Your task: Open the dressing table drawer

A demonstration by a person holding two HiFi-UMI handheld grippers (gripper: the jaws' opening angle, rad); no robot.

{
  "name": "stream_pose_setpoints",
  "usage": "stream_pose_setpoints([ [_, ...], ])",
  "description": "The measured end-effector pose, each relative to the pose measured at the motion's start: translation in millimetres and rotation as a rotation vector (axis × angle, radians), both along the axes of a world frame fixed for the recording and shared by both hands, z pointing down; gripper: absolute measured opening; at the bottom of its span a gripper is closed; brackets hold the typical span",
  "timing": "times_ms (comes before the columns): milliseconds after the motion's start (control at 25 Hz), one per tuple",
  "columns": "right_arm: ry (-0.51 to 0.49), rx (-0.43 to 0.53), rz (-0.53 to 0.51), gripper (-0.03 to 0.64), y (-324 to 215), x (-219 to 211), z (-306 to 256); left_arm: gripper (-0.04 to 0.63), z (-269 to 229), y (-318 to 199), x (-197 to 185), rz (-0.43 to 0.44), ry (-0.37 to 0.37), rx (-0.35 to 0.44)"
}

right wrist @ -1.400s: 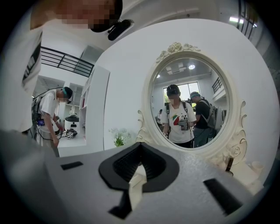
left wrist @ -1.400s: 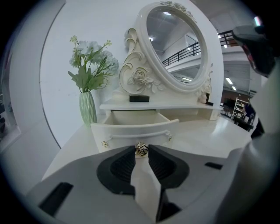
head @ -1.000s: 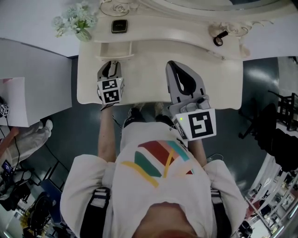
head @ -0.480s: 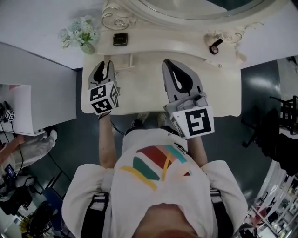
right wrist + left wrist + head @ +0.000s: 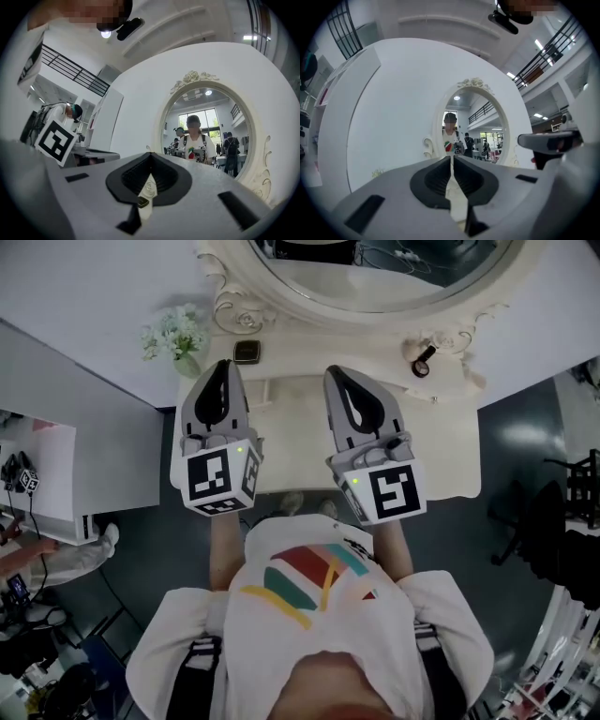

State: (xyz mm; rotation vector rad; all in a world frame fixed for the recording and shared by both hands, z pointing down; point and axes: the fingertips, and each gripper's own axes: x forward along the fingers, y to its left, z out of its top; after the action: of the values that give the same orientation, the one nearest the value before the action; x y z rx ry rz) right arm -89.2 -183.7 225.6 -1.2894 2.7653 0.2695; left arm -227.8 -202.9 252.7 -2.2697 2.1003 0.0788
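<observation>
Poised over the glossy cream, scroll-edged dressing table [image 5: 441,451]: left gripper [image 5: 223,367], ribbed matte-grey jaws just closing to a slit, nothing between; right gripper [image 5: 338,373] pressed together, empty. Small boxy drawer [image 5: 255,390] between both grippers, partly hidden.

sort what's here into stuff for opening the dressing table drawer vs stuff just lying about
For the job:
- dressing table
- drawer, on the tabletop's back left

Lying about:
- flowers
- dark box
- black object, back right
</observation>
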Motion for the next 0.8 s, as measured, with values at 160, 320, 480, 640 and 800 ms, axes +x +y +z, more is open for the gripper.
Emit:
stream_pose_setpoints([
  [160,-0.013,0.017,-0.007,0.000,2,4,-6,0.010,-20,16,32,0.043,-0.015,0.039],
  [320,0.010,0.006,-0.003,0.000,6,4,0,0.008,-25,24,43,0.062,0.003,0.043],
  [480,0.019,-0.026,0.002,0.000,8,6,12,0.008,-25,29,48,0.062,0.008,0.040],
  [640,0.009,-0.062,-0.003,0.000,9,9,23,0.008,-19,31,54,0.063,-0.011,0.017],
  [800,-0.007,-0.100,-0.006,0.000,10,12,33,0.008,-11,33,58,0.057,-0.037,-0.013],
])
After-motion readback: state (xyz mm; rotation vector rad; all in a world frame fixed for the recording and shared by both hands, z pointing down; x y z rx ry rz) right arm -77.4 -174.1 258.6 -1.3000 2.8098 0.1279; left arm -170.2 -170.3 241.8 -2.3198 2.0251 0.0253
